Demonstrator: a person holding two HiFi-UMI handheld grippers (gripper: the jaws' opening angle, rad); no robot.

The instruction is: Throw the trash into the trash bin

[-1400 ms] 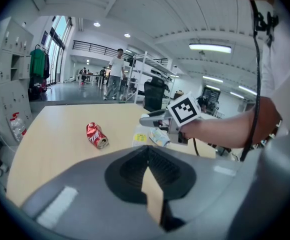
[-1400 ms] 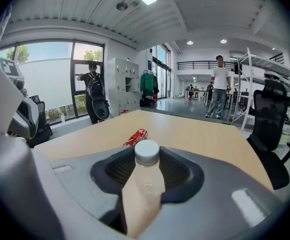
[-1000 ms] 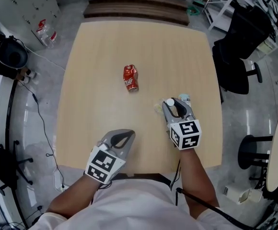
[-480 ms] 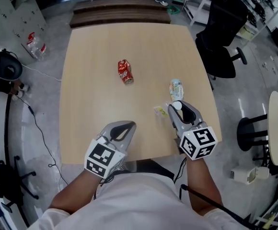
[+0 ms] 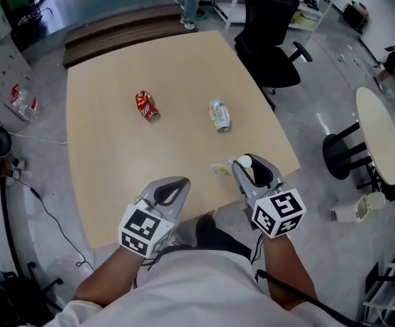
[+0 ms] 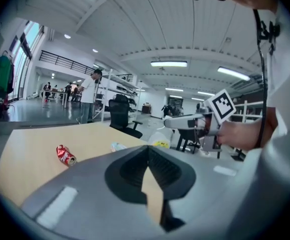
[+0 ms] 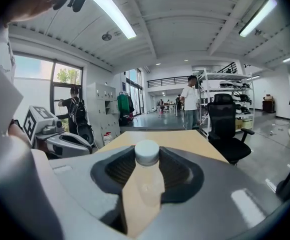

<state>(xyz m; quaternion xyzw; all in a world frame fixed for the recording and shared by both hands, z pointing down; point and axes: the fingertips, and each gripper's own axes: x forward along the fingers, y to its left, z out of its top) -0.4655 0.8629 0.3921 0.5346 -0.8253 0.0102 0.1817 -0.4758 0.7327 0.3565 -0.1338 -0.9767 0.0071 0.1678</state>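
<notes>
Both grippers have drawn back from the middle of the table toward its near edge. The right one has carried the clear bottle off the tabletop with it. The pale crushed container, close beside that gripper a second ago, now lies well apart from it.

The right gripper hangs over the table's near right corner and points slightly downward toward the far end, its marker cube toward the person. Its jaws are clamped on the bottle, whose white cap pokes out past the fingertips. The left gripper is at the table's near edge, left of the other and angled a little toward it. Its jaws are closed together with nothing between them.

A yellow wrapper lies on the table just left of the right gripper's tip. The pale container rests farther up the table's right side. A red can lies left of it, about as far up the table.

A black office chair stands off the table's far right corner, and a dark wooden bench runs along its far end. To the right of the table are a round side table and, on the floor, a small white object that I cannot identify. Plastic bottles lie on the floor to the table's left.
</notes>
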